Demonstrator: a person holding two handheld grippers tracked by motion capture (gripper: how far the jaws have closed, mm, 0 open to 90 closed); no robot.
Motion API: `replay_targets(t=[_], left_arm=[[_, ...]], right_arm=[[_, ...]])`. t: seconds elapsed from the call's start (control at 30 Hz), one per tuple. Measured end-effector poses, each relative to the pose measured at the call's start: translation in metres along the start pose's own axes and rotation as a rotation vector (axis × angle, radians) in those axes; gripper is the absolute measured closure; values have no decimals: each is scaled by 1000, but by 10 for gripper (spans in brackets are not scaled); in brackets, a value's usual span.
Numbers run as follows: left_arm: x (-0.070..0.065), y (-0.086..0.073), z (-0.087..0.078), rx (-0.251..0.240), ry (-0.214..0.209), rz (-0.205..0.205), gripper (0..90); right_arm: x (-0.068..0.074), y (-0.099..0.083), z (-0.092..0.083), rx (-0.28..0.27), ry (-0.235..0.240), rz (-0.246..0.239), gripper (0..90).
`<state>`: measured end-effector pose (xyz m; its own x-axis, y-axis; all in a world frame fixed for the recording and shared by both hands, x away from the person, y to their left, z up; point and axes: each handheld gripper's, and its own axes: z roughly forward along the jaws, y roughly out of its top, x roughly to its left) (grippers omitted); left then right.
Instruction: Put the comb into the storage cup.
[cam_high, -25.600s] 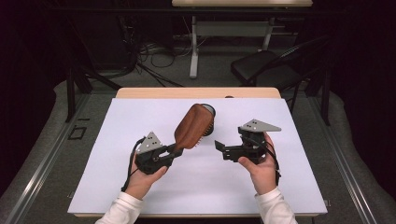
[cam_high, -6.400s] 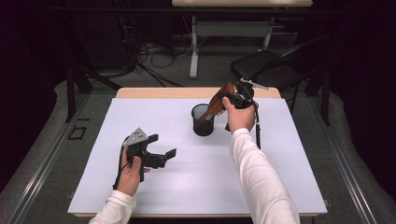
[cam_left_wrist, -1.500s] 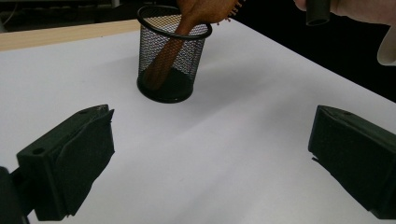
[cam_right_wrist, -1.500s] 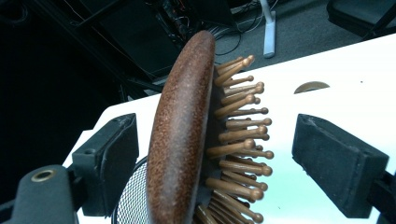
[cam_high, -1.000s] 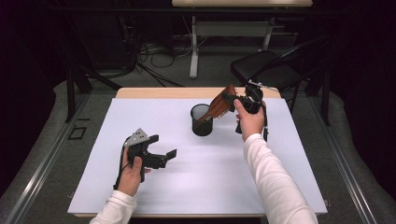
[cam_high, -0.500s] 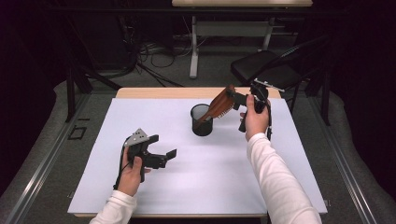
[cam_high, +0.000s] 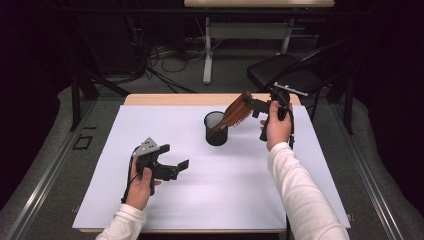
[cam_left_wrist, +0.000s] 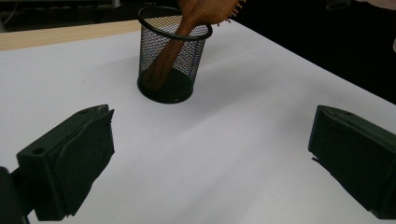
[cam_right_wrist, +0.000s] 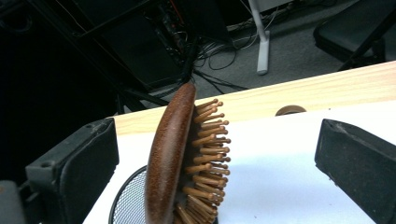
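The wooden hairbrush (cam_high: 237, 111) stands handle-down in the black mesh cup (cam_high: 216, 129) near the middle of the table's (cam_high: 100, 200) far edge, its head leaning out toward the right gripper (cam_high: 256, 105). That gripper's 2 jaws have just been opening and stand spread, the brush head between them untouched. The left gripper (cam_high: 181, 166) hovers near the front-left corner, jaws spread on nothing.
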<state>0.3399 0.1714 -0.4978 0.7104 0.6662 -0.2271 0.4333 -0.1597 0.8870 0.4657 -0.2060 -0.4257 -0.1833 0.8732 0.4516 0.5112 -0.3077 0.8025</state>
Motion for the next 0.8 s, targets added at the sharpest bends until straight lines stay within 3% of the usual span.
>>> replay_targets(t=[0.37, 0.8], left_arm=[[1, 1, 0, -4, -1, 1, 4], [2, 0, 0, 1, 2, -6, 4]], right_arm=[[2, 2, -1, 0, 10, -8, 0], [-2, 8, -7, 20, 28, -53, 0]])
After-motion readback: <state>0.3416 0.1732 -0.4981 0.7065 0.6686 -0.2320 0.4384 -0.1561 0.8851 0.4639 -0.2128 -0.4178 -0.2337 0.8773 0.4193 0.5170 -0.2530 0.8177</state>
